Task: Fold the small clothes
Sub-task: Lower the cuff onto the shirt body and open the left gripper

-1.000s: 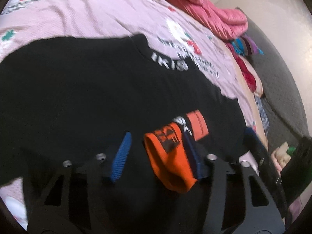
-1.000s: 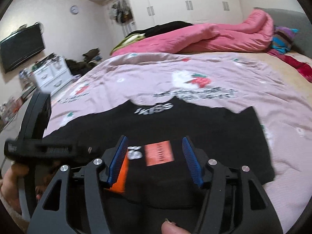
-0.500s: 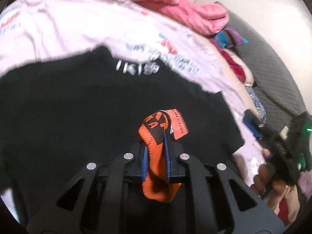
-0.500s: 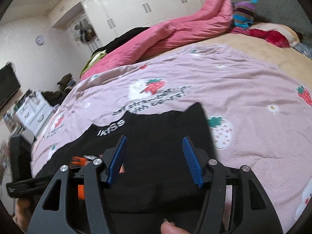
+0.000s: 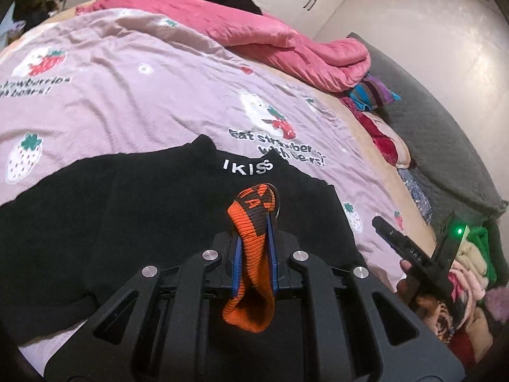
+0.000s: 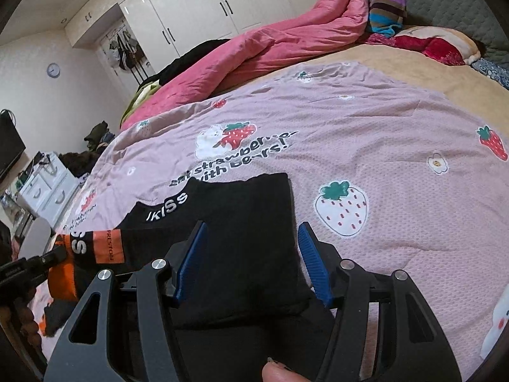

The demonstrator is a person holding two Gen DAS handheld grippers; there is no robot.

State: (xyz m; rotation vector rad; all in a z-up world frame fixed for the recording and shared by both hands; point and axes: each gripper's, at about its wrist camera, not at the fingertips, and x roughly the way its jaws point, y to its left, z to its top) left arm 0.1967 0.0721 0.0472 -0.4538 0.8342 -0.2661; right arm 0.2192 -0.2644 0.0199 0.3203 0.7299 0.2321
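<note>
In the left wrist view, the left gripper [image 5: 254, 251] has its blue pads clamped tight on an orange-and-black sock [image 5: 251, 270]. The sock's cuff sticks up beyond the fingertips, while its orange toe end hangs down on the near side, so it is lifted clear of what lies beneath. Under it, a black garment [image 5: 127, 222] with white "IKISS" lettering at its far edge lies spread on the pink strawberry-print blanket [image 5: 143, 95]. Its left part lies fairly flat and its right edge runs near the gripper. At the right edge of the view, a hand [image 5: 416, 299] holds the other gripper's black handle. A rumpled pink duvet [image 5: 286, 41] lies at the far side of the bed.

In the right wrist view, the right gripper [image 6: 251, 261] stands about half open with nothing between its fingers. It hovers over the near right part of the black garment, whose right edge looks straight and doubled over. At the near left, the sock is seen held by the left gripper [image 6: 55, 256], with a black band and orange label stretched toward the middle.

Judging from this, the black garment looks partly folded at most, and the sock is only picked up, not yet folded. Straightening the sock, doubling it over and setting it down remain, and perhaps another fold of the garment.
</note>
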